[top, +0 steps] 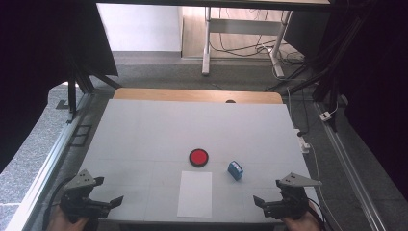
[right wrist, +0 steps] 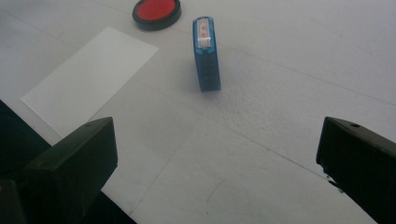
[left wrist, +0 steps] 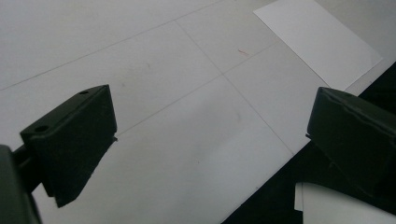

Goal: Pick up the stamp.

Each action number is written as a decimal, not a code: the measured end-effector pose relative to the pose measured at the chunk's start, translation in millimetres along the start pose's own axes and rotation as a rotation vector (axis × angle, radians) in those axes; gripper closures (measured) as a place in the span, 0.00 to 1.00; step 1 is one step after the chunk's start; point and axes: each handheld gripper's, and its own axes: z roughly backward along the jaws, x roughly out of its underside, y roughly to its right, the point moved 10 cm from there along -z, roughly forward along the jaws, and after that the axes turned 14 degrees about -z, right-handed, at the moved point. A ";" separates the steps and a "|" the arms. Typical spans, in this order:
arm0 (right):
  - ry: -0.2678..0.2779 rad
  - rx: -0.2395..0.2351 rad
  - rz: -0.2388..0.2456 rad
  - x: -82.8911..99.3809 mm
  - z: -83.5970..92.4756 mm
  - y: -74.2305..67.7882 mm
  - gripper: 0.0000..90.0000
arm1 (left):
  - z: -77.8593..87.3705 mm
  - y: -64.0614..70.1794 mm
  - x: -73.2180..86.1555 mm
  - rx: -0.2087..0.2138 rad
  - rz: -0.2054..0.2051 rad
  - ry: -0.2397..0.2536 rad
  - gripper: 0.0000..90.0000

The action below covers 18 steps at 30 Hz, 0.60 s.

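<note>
Left gripper (top: pixel 115 200): fingers held wide apart, empty, near-left counter (top: pixel 144 130).
Right gripper (top: pixel 258 201): fingers held wide apart, empty.
Stamp (top: pixel 235 170): right of paper (top: pixel 195 194).

**Workspace surroundings**

A white, faintly gridded desk (top: pixel 144 130) with a pale wooden far edge stands on grey speckled carpet (top: pixel 29 149). Beyond it, a white metal-legged table frame (top: pixel 208 43) stands over tangled black cables (top: pixel 240 48). Dark curtains flank both sides.

The white table (top: pixel 144 125) lies under the fingers (top: pixel 115 199). Far ahead of them runs a wooden edge (top: pixel 192 95), and beyond that cables (top: pixel 240 49) trail around white desk legs (top: pixel 207 43).
</note>
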 end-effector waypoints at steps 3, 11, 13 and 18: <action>0.005 -0.008 0.022 -2.4 -0.9 -5.4 0.00 | 0.1 -0.3 0.1 0.000 0.004 0.002 0.02; 0.002 -0.018 0.065 -4.6 -5.3 -11.7 0.00 | 0.4 -0.4 0.6 0.000 0.008 0.001 0.02; 0.010 -0.026 0.078 -6.4 -6.0 -12.9 0.00 | 0.6 -0.8 1.0 0.000 0.012 0.000 0.02; -0.001 -0.033 0.092 -8.7 -10.3 -16.5 0.00 | 0.8 -1.2 1.2 0.000 0.017 -0.001 0.02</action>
